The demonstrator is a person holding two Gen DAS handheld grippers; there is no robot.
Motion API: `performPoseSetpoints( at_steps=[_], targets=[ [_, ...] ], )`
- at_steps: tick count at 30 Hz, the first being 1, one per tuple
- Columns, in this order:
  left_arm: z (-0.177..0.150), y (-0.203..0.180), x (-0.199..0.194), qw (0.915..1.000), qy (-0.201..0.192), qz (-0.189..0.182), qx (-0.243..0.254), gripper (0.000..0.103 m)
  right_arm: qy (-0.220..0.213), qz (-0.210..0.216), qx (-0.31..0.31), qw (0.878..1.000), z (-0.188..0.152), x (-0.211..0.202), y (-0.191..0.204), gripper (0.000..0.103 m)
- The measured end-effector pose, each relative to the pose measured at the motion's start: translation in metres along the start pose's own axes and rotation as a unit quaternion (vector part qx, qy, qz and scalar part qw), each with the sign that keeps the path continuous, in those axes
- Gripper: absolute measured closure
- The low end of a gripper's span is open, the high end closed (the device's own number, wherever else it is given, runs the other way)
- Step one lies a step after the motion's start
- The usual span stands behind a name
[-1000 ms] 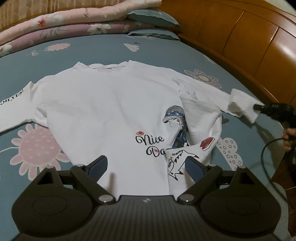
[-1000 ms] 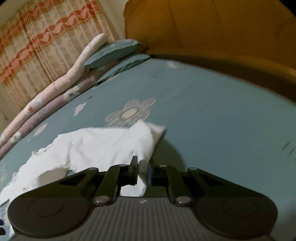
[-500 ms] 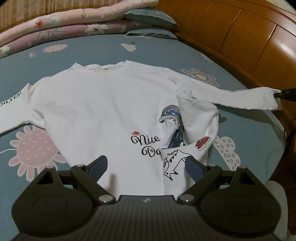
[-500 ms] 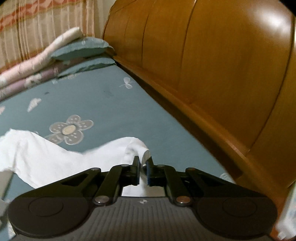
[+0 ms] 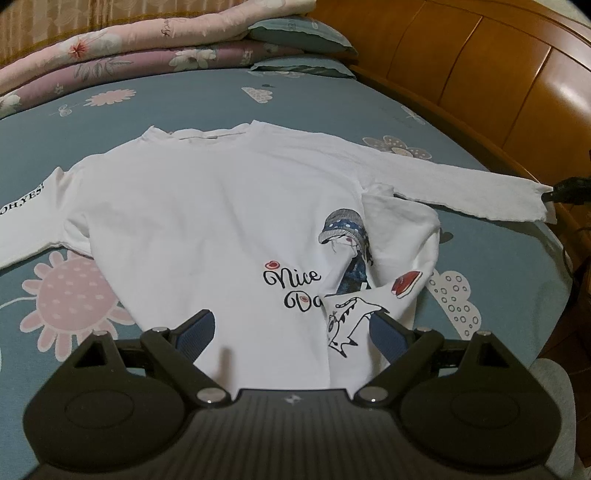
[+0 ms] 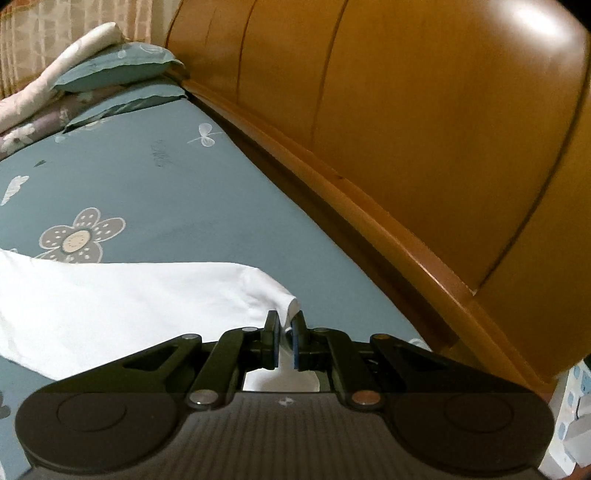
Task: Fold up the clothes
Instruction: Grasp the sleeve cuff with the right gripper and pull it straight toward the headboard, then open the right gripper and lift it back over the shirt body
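Note:
A white long-sleeved shirt (image 5: 207, 221) with a "Nice Day" print lies face up on the blue flowered bed sheet (image 5: 258, 110). Its lower right part is bunched and folded over. Above the shirt's near hem my left gripper (image 5: 291, 328) hangs open, nothing between its blue pads. The shirt's right sleeve (image 5: 469, 192) is stretched out straight toward the bed's right edge. There my right gripper (image 5: 554, 192) pinches the cuff. In the right wrist view the right gripper (image 6: 284, 332) is shut on the white cuff (image 6: 284, 299), and the sleeve (image 6: 110, 295) trails off to the left.
A tall wooden bed board (image 5: 498, 74) (image 6: 406, 147) runs along the right side, close to the right gripper. Folded quilts (image 5: 129, 48) and pillows (image 5: 299, 33) are stacked at the far end of the bed. A black cable (image 5: 569, 258) hangs by the bed's right edge.
My right gripper has pulled the cuff out to the right and slightly up. The sleeve, crumpled before, now lies stretched out straight. The left gripper has kept still.

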State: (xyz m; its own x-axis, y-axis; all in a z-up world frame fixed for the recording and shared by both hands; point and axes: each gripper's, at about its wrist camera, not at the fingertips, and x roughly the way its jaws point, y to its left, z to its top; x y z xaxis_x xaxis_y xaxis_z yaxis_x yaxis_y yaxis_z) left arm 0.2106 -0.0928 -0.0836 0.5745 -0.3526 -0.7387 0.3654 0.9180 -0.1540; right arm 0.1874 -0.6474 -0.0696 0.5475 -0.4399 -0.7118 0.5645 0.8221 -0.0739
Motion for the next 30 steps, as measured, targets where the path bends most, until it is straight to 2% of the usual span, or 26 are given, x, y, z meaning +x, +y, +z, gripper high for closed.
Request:
performPoseSetpoints(
  at_steps=[6,8,9,11,14,19,23,25,28,30],
  targets=[
    [0.000,0.001,0.001,1.0000,0.002,0.003,0.000,0.012,0.006,-0.014,0.001,1.000,0.010,0.022,0.000,0.096],
    [-0.001,0.001,0.002,1.0000,0.003,0.004,0.000,0.012,0.016,-0.025,0.004,1.000,0.009,0.031,0.000,0.090],
    [-0.001,0.001,0.002,1.0000,0.004,0.004,0.001,0.012,0.025,-0.032,0.007,0.999,0.008,0.036,0.000,0.082],
    [-0.001,0.002,0.002,1.0000,0.003,0.003,0.001,0.012,0.025,-0.041,0.010,0.999,0.004,0.038,0.000,0.082],
    [0.000,0.000,0.003,1.0000,0.004,0.004,0.003,0.012,0.022,-0.008,0.018,1.000,0.001,0.033,0.011,0.081],
    [0.002,-0.006,0.005,0.9999,0.003,0.004,0.014,0.012,0.028,0.069,0.008,0.997,0.001,0.032,0.054,0.065],
    [0.004,-0.009,0.005,0.9996,0.005,0.008,0.026,0.012,0.040,0.121,-0.022,0.992,0.002,0.045,0.111,0.061],
    [0.004,-0.008,0.007,0.9995,0.006,0.013,0.030,0.012,0.045,0.140,-0.040,0.988,0.001,0.051,0.142,0.055],
    [0.005,-0.005,0.012,0.9994,0.010,0.015,0.030,0.012,0.047,0.128,-0.066,0.988,-0.005,0.065,0.173,0.049],
    [0.004,-0.003,0.016,0.9994,0.012,0.015,0.029,0.012,0.028,0.120,-0.073,0.990,-0.002,0.073,0.173,0.043]
  ],
)
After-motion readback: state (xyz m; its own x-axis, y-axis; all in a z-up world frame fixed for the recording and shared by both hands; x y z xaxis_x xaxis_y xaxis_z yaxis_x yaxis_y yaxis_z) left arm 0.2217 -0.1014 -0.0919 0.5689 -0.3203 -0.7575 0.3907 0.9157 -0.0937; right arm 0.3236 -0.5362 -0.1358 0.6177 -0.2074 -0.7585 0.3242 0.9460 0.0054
